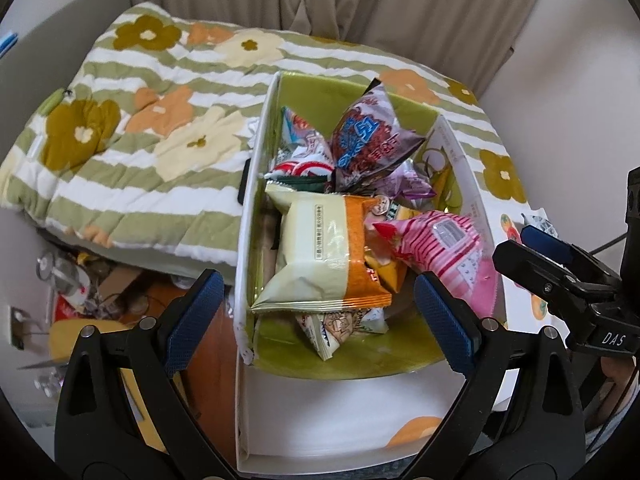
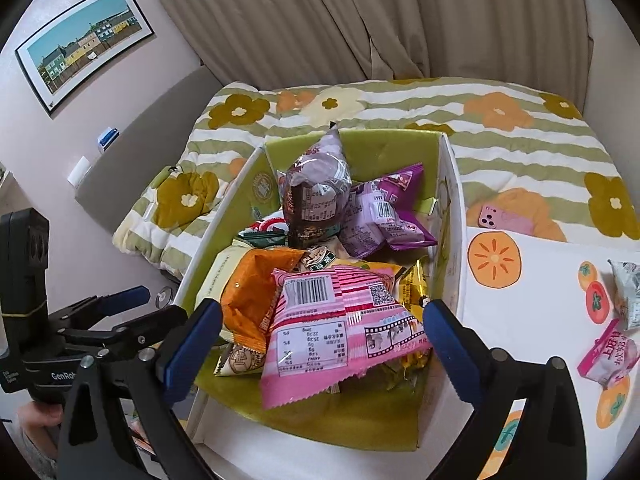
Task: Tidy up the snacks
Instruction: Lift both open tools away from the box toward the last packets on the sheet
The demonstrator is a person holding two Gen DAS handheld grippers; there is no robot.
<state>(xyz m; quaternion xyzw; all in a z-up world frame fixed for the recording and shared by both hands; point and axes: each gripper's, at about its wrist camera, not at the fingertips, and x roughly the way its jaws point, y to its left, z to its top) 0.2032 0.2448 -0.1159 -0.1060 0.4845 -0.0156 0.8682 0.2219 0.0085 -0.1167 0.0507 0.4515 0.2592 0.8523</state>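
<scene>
A white box with a green lining [image 1: 304,92] [image 2: 400,144] holds several snack packets. On top lie a pink striped packet [image 1: 444,252] [image 2: 336,328], a cream and orange packet [image 1: 324,252] [image 2: 252,292], a purple packet [image 2: 384,212] and a brown and lilac packet [image 1: 368,136] [image 2: 316,192]. My left gripper [image 1: 320,320] is open and empty above the near end of the box. My right gripper [image 2: 324,344] is open and empty just above the pink packet. Each gripper also shows in the other's view, the right [image 1: 560,264] and the left [image 2: 116,308].
The box sits on a bed with a green striped flower quilt [image 1: 140,120] [image 2: 520,128]. A white lid with orange fruit prints [image 2: 532,296] lies to the right, with two loose packets [image 2: 612,344] on it. A pink phone [image 2: 508,220] lies on the quilt. Curtains hang behind.
</scene>
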